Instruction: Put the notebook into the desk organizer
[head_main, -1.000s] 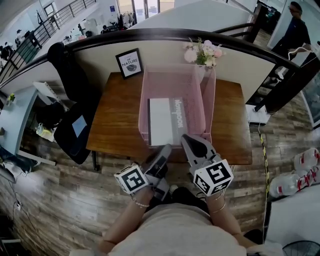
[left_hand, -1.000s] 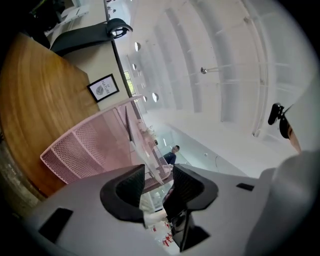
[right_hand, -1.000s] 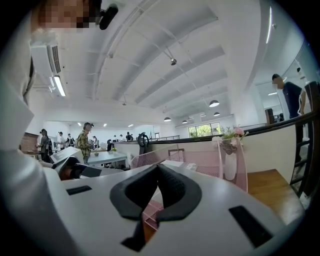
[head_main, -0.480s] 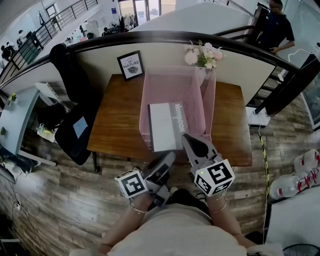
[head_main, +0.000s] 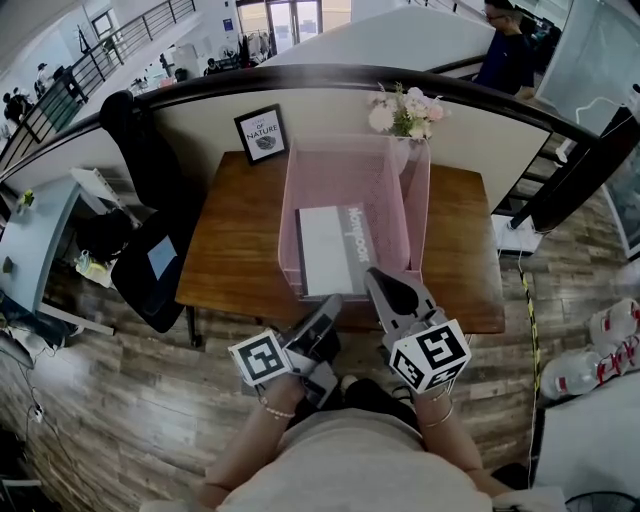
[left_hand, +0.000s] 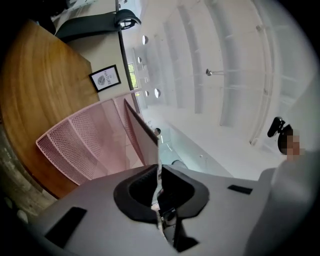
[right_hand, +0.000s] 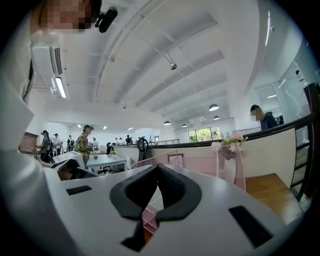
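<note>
Notebook (head_main: 335, 248): lies flat inside the pink desk organizer (head_main: 345, 165), at its near end
Left gripper (left_hand: 157, 169): jaws have just been closing, now nearly together, pinching the notebook's near edge
Right gripper (right_hand: 157, 167): jaws together, holding nothing
Surface (head_main: 235, 250): wooden, bears the organizer

Your wooden surface (head_main: 235, 245) carries a framed picture (head_main: 262, 130) back left and flowers (head_main: 405, 108) back right. Jacket-draped chair (head_main: 150, 215) stands left.

Wood, mesh, matt cover
We see a smooth, faintly glossy wooden table (head_main: 240, 250), a fine-mesh desk organizer (head_main: 345, 165) and a matt-covered notebook (head_main: 325, 250).
</note>
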